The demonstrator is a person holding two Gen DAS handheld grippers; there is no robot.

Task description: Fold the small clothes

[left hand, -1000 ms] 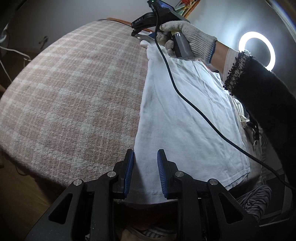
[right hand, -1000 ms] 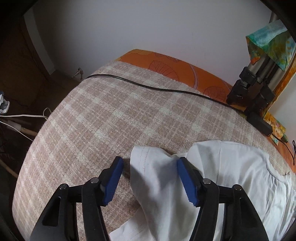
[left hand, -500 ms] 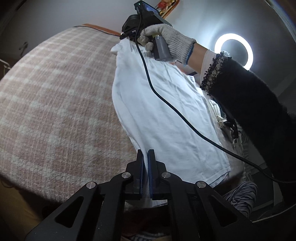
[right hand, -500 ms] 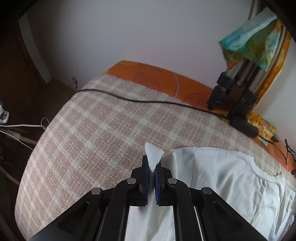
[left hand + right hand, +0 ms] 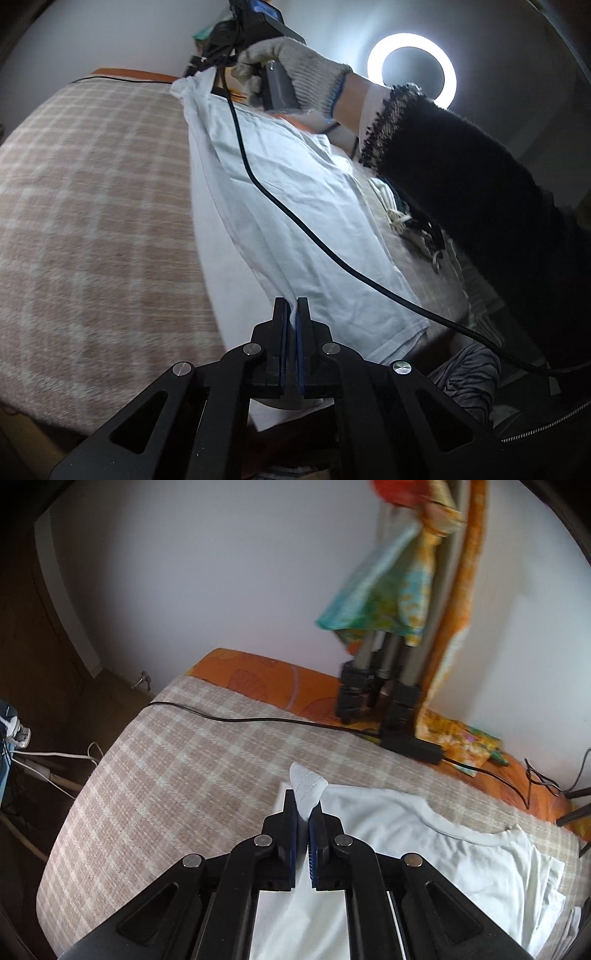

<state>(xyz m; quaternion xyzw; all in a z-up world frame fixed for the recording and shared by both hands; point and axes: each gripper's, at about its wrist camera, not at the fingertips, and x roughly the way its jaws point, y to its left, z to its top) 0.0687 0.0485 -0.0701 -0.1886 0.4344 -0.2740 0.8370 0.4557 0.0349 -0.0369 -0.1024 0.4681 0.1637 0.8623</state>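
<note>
A white T-shirt point(image 5: 295, 206) lies on a bed with a pink-and-cream checked cover point(image 5: 92, 206). My left gripper point(image 5: 291, 314) is shut on the shirt's left edge near the hem and lifts it. My right gripper point(image 5: 303, 805) is shut on the shirt's sleeve end point(image 5: 306, 782), which pokes up between its blue pads. The shirt's neckline point(image 5: 472, 834) shows to the right in the right wrist view. In the left wrist view the right gripper point(image 5: 199, 66) holds the far end of the same raised edge.
A black cable point(image 5: 240, 720) runs across the checked cover point(image 5: 166, 782) to a tripod base point(image 5: 376, 701) on the orange sheet. A ring light point(image 5: 412, 70) glows at the upper right. Other clothes point(image 5: 406, 225) lie to the shirt's right. The gripper's cable point(image 5: 295, 221) hangs over the shirt.
Both grippers were open a second ago, then shut on the shirt's left edge. They have since lifted that edge off the cover.
</note>
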